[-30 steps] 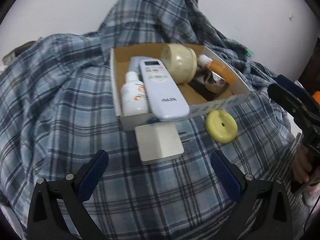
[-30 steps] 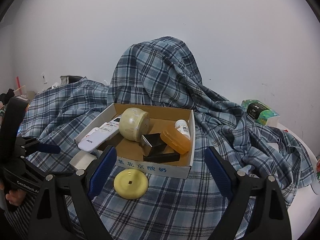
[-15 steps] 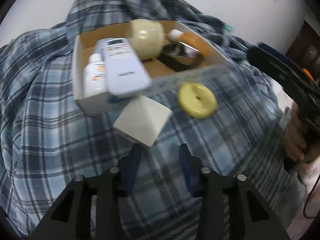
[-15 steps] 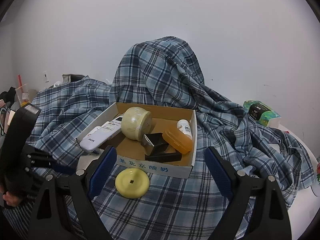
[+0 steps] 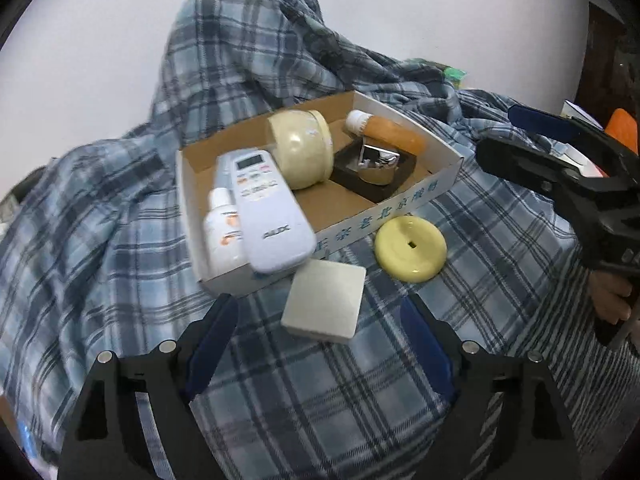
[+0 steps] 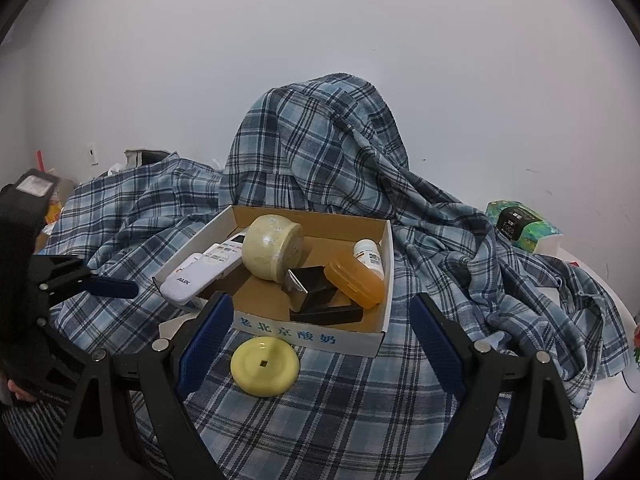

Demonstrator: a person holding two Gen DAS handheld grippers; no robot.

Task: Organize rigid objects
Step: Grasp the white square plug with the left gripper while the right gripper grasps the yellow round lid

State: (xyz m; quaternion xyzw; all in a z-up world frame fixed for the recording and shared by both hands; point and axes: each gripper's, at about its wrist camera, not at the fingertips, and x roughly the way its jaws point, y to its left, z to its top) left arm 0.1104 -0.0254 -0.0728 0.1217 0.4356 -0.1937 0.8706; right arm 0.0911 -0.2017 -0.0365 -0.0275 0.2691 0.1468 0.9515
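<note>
A cardboard tray [image 5: 436, 190] [image 6: 312, 336] on plaid cloth holds a white remote [image 5: 264, 216], a cream jar [image 5: 302, 148], an orange case [image 5: 394, 134], a white bottle [image 5: 222, 232] and a black box [image 5: 374, 168]. In front of the tray lie a white square box [image 5: 324, 300] and a yellow disc [image 5: 410, 248] [image 6: 265, 366]. My left gripper [image 5: 318, 340] hovers just short of the square box, jaws opening, nothing pressed between them. My right gripper [image 6: 320, 344] stands open above the yellow disc, which lies near its left finger.
Blue plaid cloth [image 6: 320, 152] is heaped high behind the tray against a white wall. A green tissue pack [image 6: 520, 224] sits at the far right. A hand [image 5: 612, 296] holds the right gripper's handle at the right edge.
The left gripper's jaws closed on nothing half a second ago and have spread again. The left hand rolled and shifted sideways. The right view is unchanged.
</note>
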